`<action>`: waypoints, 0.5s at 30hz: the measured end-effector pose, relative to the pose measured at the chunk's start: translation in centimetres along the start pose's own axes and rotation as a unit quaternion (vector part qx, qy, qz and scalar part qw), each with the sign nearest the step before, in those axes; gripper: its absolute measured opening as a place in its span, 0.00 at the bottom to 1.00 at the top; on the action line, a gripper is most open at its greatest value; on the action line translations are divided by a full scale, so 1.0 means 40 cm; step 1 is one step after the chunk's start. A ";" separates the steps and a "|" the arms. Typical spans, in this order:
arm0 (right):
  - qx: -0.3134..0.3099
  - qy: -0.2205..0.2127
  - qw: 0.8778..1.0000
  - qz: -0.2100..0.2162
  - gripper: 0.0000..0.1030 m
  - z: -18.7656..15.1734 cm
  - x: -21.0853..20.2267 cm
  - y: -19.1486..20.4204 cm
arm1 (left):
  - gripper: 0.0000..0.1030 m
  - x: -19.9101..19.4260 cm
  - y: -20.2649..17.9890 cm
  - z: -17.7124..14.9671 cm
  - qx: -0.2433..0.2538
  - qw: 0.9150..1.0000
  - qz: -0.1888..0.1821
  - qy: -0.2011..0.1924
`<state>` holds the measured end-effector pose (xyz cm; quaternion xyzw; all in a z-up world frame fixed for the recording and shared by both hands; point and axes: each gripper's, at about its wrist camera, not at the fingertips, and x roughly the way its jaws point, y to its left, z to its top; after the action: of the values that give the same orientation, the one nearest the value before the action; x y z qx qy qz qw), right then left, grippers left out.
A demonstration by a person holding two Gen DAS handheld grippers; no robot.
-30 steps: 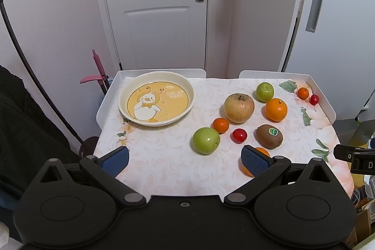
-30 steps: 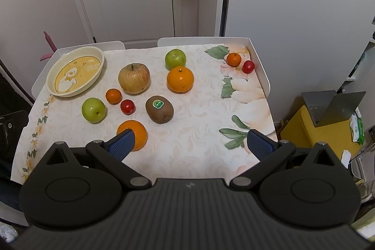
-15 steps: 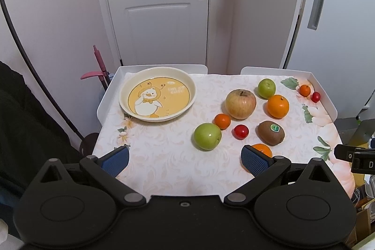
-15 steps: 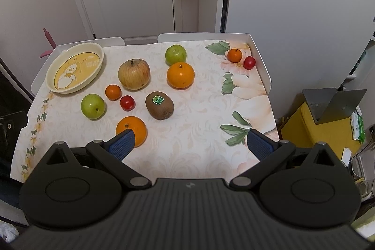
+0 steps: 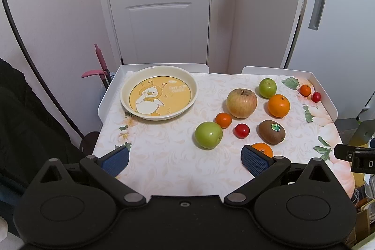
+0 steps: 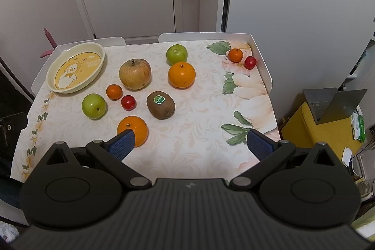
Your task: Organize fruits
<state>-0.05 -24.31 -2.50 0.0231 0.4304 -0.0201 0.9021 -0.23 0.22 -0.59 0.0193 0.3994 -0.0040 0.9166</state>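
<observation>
The table (image 6: 199,151), covered with a flowered cloth, carries everything. At its far left corner sits the plate (image 5: 193,97), cream-rimmed with a duck picture, and nothing lies in it. The fruit is spread to the right of it. Largest is the big apple (image 6: 134,73), near the middle. Then come the far orange (image 6: 181,74), the near orange (image 6: 137,127) by the front edge, the kiwi (image 6: 160,104) with its green sticker, the near green apple (image 6: 93,106) and the far green apple (image 6: 176,54). Smaller are the tangerine (image 6: 114,91) just beside the big apple and the red cherry tomato (image 6: 128,102) near it. A second tangerine (image 6: 235,55) and a second cherry tomato (image 6: 250,62) touch each other at the far right corner.

The left gripper (image 5: 185,159) and the right gripper (image 6: 191,144) both hover above the near edge, jaws wide and holding nothing.

No fruit is on the plate, so the sorting seems not yet begun; this looks like the approach to a first pick. The next move probably calls for lowering one gripper over a nearby fruit, the near orange or near green apple, with a finger on each side, then closing gently since round fruit can roll.
</observation>
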 end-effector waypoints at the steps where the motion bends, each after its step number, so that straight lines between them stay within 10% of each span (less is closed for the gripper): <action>1: 0.000 0.000 1.000 0.000 1.00 -0.001 -0.001 0.001 | 1.00 0.000 0.000 0.000 0.000 1.000 0.000 0.000; 15: 0.000 0.001 1.000 0.000 1.00 0.001 -0.005 0.011 | 1.00 -0.002 0.002 -0.001 -0.001 1.000 -0.001 0.001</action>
<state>-0.11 -23.86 -2.30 0.0233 0.4313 -0.0201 0.9017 -0.30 0.32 -0.57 0.0180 0.4001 -0.0040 0.9163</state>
